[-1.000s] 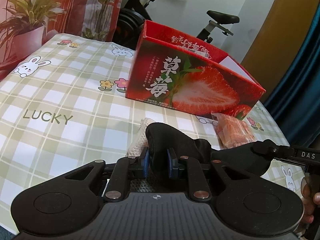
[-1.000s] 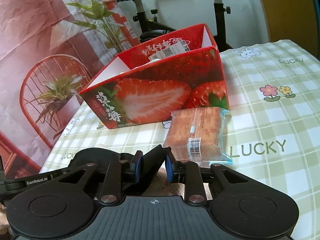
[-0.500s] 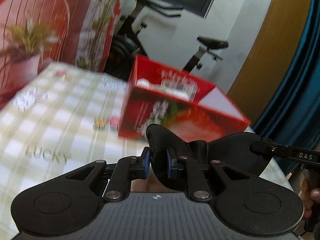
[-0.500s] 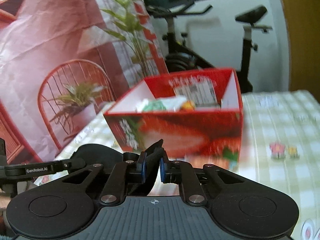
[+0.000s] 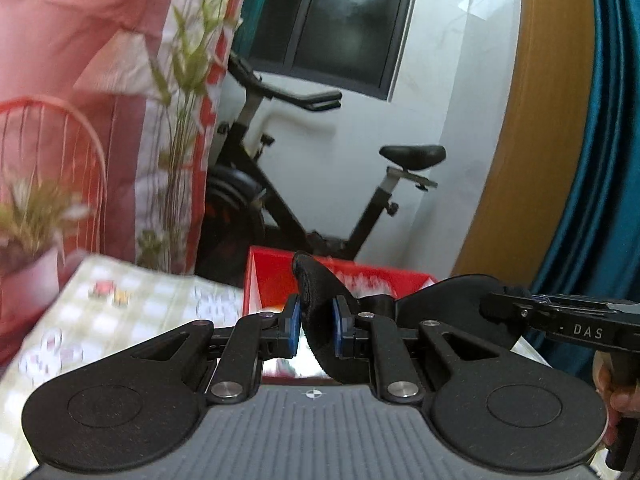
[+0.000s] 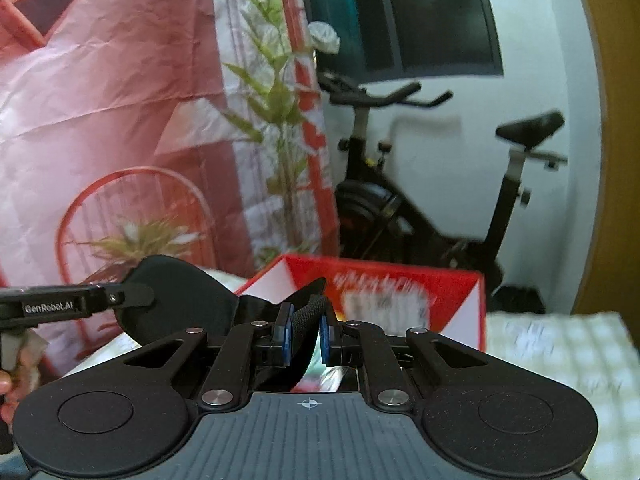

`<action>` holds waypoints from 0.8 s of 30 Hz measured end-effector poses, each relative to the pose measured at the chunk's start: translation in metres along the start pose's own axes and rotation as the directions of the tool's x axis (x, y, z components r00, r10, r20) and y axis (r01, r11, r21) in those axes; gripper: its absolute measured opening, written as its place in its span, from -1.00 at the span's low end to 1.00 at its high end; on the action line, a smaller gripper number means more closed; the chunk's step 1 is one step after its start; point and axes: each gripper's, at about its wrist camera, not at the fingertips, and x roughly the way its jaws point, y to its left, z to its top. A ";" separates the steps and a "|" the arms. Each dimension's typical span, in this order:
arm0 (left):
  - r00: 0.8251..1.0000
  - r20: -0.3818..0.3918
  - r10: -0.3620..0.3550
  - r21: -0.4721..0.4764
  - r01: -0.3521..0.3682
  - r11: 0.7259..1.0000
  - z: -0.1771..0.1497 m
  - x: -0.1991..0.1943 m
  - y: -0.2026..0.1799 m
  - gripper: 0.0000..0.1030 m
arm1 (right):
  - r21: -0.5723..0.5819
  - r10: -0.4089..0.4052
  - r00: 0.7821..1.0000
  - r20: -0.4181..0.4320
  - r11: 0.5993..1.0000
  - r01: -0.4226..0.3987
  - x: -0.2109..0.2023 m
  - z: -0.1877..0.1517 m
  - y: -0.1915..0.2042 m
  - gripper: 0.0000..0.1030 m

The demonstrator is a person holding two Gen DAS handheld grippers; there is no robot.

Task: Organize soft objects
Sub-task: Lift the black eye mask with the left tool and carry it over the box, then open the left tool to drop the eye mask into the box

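Observation:
My left gripper [image 5: 316,330] is shut on one end of a black soft padded piece [image 5: 316,300], which stands up between the blue pads. My right gripper [image 6: 305,334] is shut on the other end, a black strap [image 6: 308,312]. Both hold the black piece in the air, in front of and above the open red strawberry box [image 6: 404,280], which also shows in the left wrist view [image 5: 272,276]. The right gripper's body shows at the right of the left wrist view [image 5: 560,316].
The green checked tablecloth [image 5: 132,312] lies below, also in the right wrist view [image 6: 560,352]. An exercise bike [image 5: 304,184] stands behind the box by the white wall. A red printed backdrop [image 6: 100,120] hangs at the left.
Both grippers have lifted the black piece off the table and tilted upward. The box has dropped low in both views, and the orange packet and white item on the table are out of sight.

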 end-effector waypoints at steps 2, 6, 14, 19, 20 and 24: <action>1.000 0.010 0.016 0.028 -0.016 0.999 0.009 0.015 -0.004 -0.67 | -0.021 -0.032 0.999 0.018 0.999 0.033 0.013 0.009 -0.004 -0.76; 0.999 -0.008 0.039 0.074 -0.038 0.997 0.016 0.044 -0.012 -0.67 | -0.061 -0.092 0.995 0.024 0.994 0.093 0.042 0.015 -0.013 -0.76; 0.978 -0.208 0.026 0.096 -0.006 0.995 -0.005 0.095 -0.013 -0.67 | -0.099 -0.131 0.982 -0.138 0.988 0.118 0.095 -0.013 -0.034 -0.76; 0.957 -0.286 0.044 0.116 -0.011 0.993 -0.020 0.107 -0.011 -0.67 | -0.085 -0.138 0.966 -0.219 0.989 0.122 0.110 -0.033 -0.038 -0.76; 0.954 -0.296 0.048 0.117 -0.014 0.993 -0.020 0.110 -0.009 -0.67 | -0.079 -0.141 0.964 -0.226 0.989 0.126 0.112 -0.036 -0.039 -0.76; 0.945 -0.323 0.055 0.117 -0.018 0.993 -0.023 0.117 -0.004 -0.67 | -0.061 -0.150 0.957 -0.249 0.988 0.139 0.116 -0.042 -0.044 -0.76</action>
